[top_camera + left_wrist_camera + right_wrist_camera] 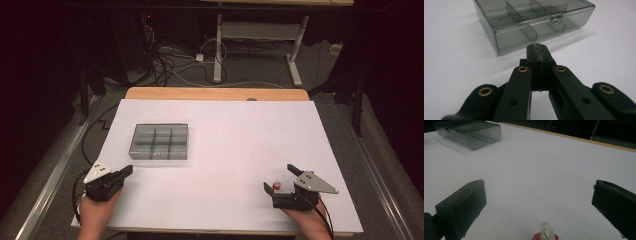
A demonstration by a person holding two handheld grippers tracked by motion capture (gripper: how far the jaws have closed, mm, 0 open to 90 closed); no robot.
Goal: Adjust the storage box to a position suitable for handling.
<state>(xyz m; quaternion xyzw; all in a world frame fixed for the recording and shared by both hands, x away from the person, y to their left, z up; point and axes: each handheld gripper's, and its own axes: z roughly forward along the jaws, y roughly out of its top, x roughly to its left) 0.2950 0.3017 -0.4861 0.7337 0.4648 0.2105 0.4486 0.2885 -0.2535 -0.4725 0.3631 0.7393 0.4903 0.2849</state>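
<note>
A smoky grey clear compartment box (160, 141) lies with its lid down on the white sheet, left of centre. My left gripper (127, 170) rests at the near left corner, shut with nothing in it; its closed tips (539, 48) point at the front wall of the box (534, 23), a short gap away. At the near right, my right gripper (280, 178) stands wide open. A small red and clear piece (276, 185) lies on the sheet between its jaws, low in the right gripper view (545, 233), touching neither. The right gripper (539, 192) also sees the box (469, 132) far off.
The white sheet (225, 150) covers most of a wooden table whose far edge (215, 93) shows bare. Beyond the table are floor cables and a desk frame (260, 45). A latch (555, 18) sits on the box front.
</note>
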